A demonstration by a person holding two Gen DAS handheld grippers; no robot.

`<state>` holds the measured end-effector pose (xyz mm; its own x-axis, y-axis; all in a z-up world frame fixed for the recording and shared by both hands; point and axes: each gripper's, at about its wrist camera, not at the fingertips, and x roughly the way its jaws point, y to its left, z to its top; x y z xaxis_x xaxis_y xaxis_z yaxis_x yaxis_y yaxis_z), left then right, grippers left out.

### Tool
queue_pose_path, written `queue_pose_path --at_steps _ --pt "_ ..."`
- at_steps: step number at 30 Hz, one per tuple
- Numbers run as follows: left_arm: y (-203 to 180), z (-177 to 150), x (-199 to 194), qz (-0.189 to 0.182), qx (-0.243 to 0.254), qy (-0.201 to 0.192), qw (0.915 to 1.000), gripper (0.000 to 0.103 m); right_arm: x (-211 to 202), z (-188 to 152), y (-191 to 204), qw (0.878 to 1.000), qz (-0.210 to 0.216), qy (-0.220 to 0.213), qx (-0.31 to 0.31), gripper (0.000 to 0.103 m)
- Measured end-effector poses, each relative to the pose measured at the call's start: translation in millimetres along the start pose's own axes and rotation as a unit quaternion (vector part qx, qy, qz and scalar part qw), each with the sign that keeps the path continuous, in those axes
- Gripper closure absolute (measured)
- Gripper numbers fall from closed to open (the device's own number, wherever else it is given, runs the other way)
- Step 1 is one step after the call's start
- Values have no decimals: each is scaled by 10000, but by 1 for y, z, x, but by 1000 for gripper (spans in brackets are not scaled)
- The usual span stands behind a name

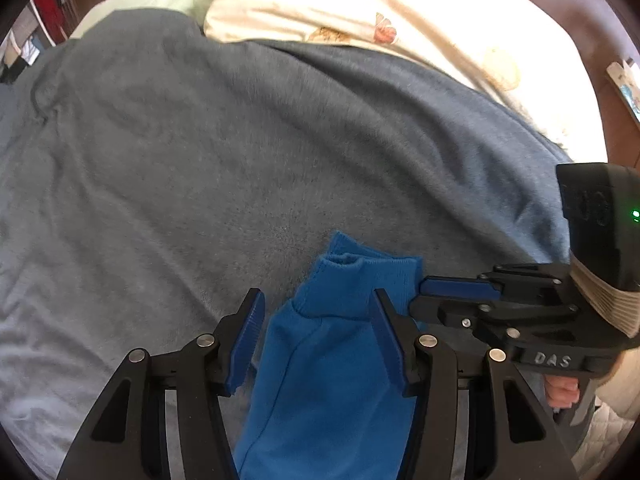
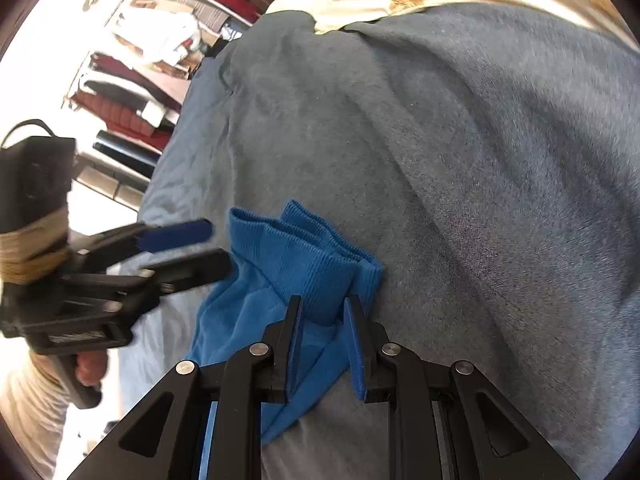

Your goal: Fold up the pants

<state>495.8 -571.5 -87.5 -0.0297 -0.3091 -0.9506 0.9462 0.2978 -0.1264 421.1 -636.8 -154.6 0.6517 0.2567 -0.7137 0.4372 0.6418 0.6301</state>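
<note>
The left tool (image 1: 318, 344) hangs with jaws apart astride the blue pants (image 1: 320, 380), which lie on the grey blanket (image 1: 200, 160). The right tool (image 2: 322, 344), jaws apart, straddles their ribbed cuff (image 2: 312, 264). Open blanket lies beyond.

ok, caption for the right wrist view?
Right claw open over the blue pants cuffs on a grey blanket; left claw alongside.

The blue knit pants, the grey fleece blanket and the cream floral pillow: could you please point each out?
blue knit pants (image 1: 320, 360), left wrist view, leg fabric.
grey fleece blanket (image 1: 200, 152), left wrist view, bare middle.
cream floral pillow (image 1: 340, 4), left wrist view, upper face.
</note>
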Motion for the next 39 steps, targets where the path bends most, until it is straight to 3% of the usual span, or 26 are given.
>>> queue_pose_path --at_steps 4,6,9,12,23,29,34,39 --pt "1 -1 10 88 -28 5 10000 85 5 2 -4 10000 27 -7 82 81" --pt "4 -5 6 -49 -11 -53 10000 89 8 2 -5 9999 18 8 106 81" --pt "6 -12 -4 -133 103 -145 9998 90 10 3 -8 9999 64 19 137 80" --pt "11 -14 -2 20 204 -85 9998 90 13 4 -12 9995 187 9 238 71" --pt "16 -11 19 45 32 -46 10000 90 30 13 -23 9969 410 -52 664 72" --pt "17 -11 4 -241 63 -218 9995 91 24 13 -17 9974 278 -99 663 93" --pt "16 6 7 -361 124 -270 9989 91 -14 10 -8 9958 -3 -586 698 95" --pt "24 19 30 -348 10 -8 9994 91 -9 19 -12 9947 -361 -633 719 96"
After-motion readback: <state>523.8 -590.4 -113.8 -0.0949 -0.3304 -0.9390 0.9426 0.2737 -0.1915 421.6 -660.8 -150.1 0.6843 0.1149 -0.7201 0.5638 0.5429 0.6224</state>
